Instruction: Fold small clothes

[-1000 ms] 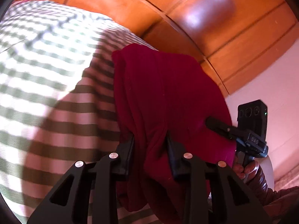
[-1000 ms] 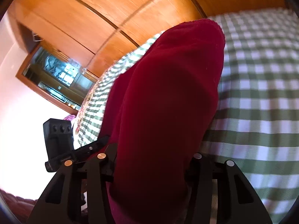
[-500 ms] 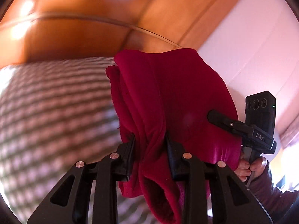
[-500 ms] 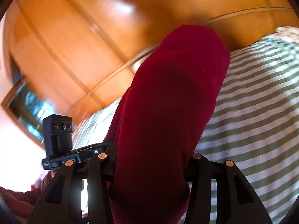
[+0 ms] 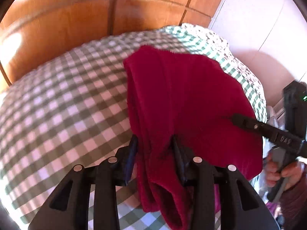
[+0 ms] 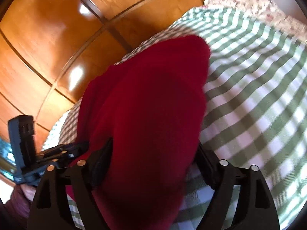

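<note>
Wooden panelling in orange-brown boards with darker seams fills the back of both views and carries bright patches of glare; in the left wrist view a pale wall meets it at the right. Below the panelling lies a bed under a green-and-white checked cover, part in light and part in shadow, and a flower-printed cloth runs along its far edge. On the cover, reaching from both grippers toward the panelling, is the garment, a dark red, soft-napped piece gathered in lengthwise folds; whether all of it rests on the bed or part hangs free cannot be told. The left gripper has a bunched fold of the garment between its jaws, with cloth spilling down over the frame; the jaws have just been opening, the left pad stands a little off the cloth while the right one touches it, so the grip looks slack. The right gripper stands with its jaws wide, also just opened, and the garment passes loosely between them without being pinched. In the left wrist view the right gripper shows at the right edge, held by a hand in a dark sleeve.
</note>
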Motion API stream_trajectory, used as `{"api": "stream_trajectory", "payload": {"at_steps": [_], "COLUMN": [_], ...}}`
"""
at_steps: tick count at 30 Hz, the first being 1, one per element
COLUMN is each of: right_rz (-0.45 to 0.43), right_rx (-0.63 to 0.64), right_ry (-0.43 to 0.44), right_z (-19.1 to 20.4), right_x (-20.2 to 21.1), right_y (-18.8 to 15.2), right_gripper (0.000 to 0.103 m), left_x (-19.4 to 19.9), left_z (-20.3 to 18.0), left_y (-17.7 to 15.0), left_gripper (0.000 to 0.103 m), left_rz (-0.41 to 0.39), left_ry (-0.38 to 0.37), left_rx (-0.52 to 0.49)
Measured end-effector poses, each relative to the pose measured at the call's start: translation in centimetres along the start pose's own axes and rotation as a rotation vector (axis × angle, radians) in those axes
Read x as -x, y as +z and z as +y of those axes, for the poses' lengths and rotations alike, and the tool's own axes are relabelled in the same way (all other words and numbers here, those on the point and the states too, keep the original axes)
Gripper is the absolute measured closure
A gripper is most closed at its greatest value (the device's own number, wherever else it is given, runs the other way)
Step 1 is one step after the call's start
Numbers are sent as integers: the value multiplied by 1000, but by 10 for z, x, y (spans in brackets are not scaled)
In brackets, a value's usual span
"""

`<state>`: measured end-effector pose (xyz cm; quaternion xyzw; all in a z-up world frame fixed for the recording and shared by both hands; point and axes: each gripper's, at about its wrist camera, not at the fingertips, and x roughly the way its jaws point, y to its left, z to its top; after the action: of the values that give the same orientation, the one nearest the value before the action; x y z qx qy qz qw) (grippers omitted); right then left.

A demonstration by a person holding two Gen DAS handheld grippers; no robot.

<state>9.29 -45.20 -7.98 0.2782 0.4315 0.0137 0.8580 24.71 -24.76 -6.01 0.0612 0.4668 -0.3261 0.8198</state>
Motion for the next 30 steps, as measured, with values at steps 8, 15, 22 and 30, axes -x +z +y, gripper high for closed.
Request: {"api": "stream_trajectory", "payload": {"at_steps": [8,15,22,30], "right_rz": [-170,-55,-97,-147], "right_rx": [146,181,154,162], "right_ry": [-163,-346,-325,-297], "right_z": [45,40,38,60], "right_x": [49,-29,-3,37], "right_y": [15,11,3,-26], "right_gripper": [36,38,37,37], "left_x": [0,-8,2,15], "left_z": [-17,-7,-5,-8], "left_y": [0,-2,-12,-22], "left_gripper": [66,58,52,52], "left_rz": [-43,-56,-87,-110], "left_ry": [171,173,173,185], "left_rx": [-85,-23,18,14]}}
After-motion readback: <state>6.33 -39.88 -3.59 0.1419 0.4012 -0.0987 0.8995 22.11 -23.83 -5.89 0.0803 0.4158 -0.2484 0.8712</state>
